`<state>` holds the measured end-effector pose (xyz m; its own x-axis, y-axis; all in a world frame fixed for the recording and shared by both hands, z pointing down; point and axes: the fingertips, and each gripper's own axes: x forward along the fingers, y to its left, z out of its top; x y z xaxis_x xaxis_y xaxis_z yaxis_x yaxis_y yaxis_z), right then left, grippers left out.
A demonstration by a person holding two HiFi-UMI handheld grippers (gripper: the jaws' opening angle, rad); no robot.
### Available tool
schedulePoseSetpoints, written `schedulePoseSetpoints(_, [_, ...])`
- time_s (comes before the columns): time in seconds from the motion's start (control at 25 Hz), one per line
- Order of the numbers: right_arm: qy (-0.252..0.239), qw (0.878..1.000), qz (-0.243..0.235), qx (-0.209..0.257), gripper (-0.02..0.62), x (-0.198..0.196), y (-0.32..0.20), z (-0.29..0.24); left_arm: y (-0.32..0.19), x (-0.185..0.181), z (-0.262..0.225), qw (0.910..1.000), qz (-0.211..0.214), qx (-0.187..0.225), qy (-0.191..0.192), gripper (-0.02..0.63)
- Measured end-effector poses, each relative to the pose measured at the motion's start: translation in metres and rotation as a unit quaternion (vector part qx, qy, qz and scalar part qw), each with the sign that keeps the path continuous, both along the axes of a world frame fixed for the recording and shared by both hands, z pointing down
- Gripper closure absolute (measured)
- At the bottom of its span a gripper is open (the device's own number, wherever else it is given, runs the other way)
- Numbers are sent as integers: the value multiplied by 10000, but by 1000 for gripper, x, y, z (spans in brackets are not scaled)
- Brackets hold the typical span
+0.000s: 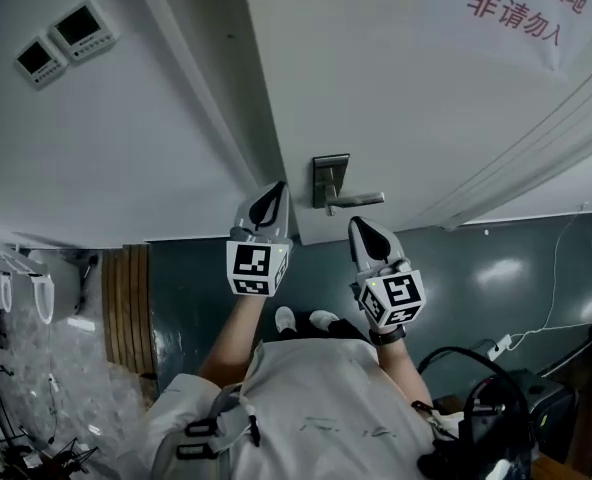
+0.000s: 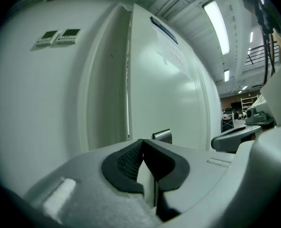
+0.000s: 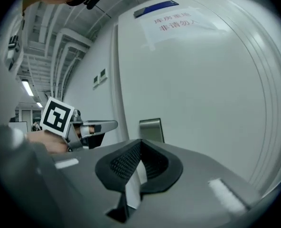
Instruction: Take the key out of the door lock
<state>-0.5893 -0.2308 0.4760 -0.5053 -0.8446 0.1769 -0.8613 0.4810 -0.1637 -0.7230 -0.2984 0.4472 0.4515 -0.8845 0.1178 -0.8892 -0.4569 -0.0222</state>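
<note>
Well, both claws are raised side by side toward a white door [image 1: 406, 88] and point at it almost level. The left claw [image 1: 269, 206] is clenched, its dark ribbed pads [image 2: 126, 160] meeting at the tips with nothing between them. The right claw [image 1: 368, 236] is clenched in the same way and is also empty.

The metal lock plate [image 1: 330, 181] sits on the door just ahead of the two claws, in the gap between them. From each claw's own view it shows right over the closed tips, slightly to the right of them. A lever handle [image 1: 360, 200] runs out from the plate toward the right claw's side and lies just beyond that claw's tip. Neither claw appears to touch the plate or the handle. The plate is too small and too dim to tell whether a key stands in it.

The left claw points close to the door's edge, where the door meets its frame. Farther off on that claw's outer side, two small wall panels [image 1: 61, 40] are mounted side by side on the pale wall [image 1: 126, 158]. High above the right claw, a paper notice [image 1: 526, 8] with red characters is fixed to the door. From the right gripper view, the left claw's marker cube [image 3: 59, 116] shows off to the left, level with the lock plate.
</note>
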Motion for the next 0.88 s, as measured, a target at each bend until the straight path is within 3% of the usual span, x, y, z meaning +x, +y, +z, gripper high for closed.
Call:
schedulePoseSetpoints(0.04, [-7, 9999, 77, -144, 589, 3, 2, 11, -5, 2, 0, 10000, 88, 38, -24, 600])
schedulePoseSetpoints(0.12, [-94, 9990, 194, -382, 589, 6, 5, 30, -14, 6, 0, 9997, 252, 46, -3, 490])
schedulePoseSetpoints(0.24, [-317, 9965, 339, -694, 589, 9, 6, 57, -27, 9, 7, 9993, 350, -32, -82, 448])
schedulePoseSetpoints(0.44, [-541, 9895, 436, -1268, 589, 9, 1, 105, -39, 12, 9, 9995, 278, 168, -51, 453])
schedulePoseSetpoints(0.48, [-586, 9876, 410, -1400, 589, 8, 1, 115, -40, 9, 9, 9997, 191, 178, -43, 465])
schedulePoseSetpoints(0.56, [-690, 9832, 324, -1659, 589, 5, -1, 136, -42, 2, 10, 9998, 4, 188, -58, 553])
schedulePoseSetpoints(0.64, [-874, 9773, 213, -1916, 581, 1, -3, 155, -44, 0, 10, 9997, -24, 217, -77, 560])
schedulePoseSetpoints(0.68, [-985, 9736, 162, -2053, 490, -1, -3, 163, -44, 1, 11, 9997, -10, 237, -75, 563])
schedulePoseSetpoints(0.72, [-1110, 9695, 142, -2181, 442, -3, -4, 170, -44, 1, 11, 9997, -1, 249, -75, 565])
schedulePoseSetpoints(0.8, [-1461, 9615, 210, -2316, 439, -5, -9, 179, -44, 2, 12, 9997, -19, 235, -83, 566])
schedulePoseSetpoints(0.88, [-1966, 9523, 301, -2314, 392, -7, -20, 182, -45, 3, 12, 9997, -83, 196, -79, 568])
